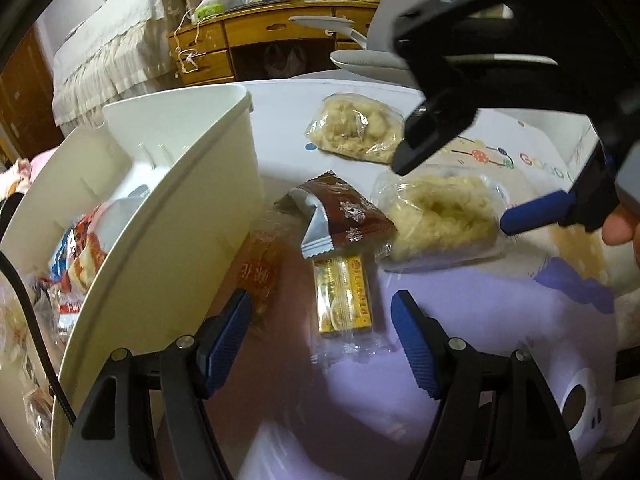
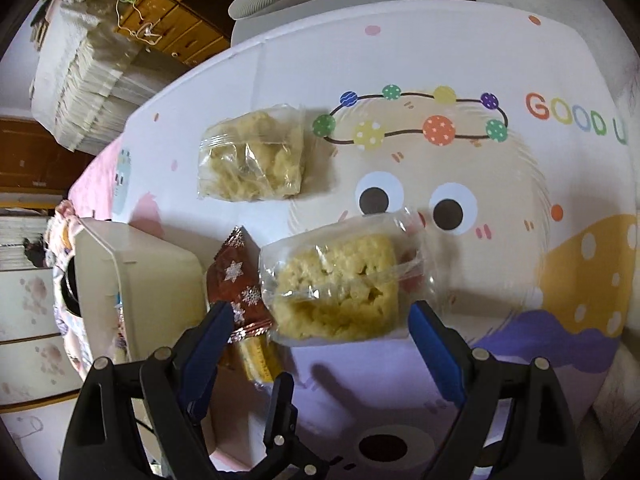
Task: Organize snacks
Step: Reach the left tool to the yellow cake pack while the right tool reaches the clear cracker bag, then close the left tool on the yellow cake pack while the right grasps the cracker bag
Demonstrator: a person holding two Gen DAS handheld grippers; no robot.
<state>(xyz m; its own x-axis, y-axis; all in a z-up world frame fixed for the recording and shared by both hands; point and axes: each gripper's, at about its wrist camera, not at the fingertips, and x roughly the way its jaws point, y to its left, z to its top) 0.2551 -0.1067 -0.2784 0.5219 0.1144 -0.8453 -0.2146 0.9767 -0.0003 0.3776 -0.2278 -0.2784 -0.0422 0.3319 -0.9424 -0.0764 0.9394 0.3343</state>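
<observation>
A white bin (image 1: 192,200) with several snacks inside stands at the left; it also shows in the right wrist view (image 2: 136,280). Beside it lie a brown snowflake packet (image 1: 344,216) (image 2: 236,280), a yellow packet (image 1: 346,296) (image 2: 260,356) and an orange clear packet (image 1: 260,268). A clear-wrapped yellow cake (image 1: 440,220) (image 2: 340,284) lies near, a second one (image 1: 356,128) (image 2: 252,152) farther back. My left gripper (image 1: 322,320) is open above the yellow packet. My right gripper (image 2: 320,320) (image 1: 452,196) is open, its fingers on either side of the near cake.
The table wears a cartoon cloth (image 2: 480,160) with "GOOD" lettering. A white chair (image 1: 368,60) stands at the far table edge, a wooden desk (image 1: 240,48) and a bed (image 1: 112,52) behind it.
</observation>
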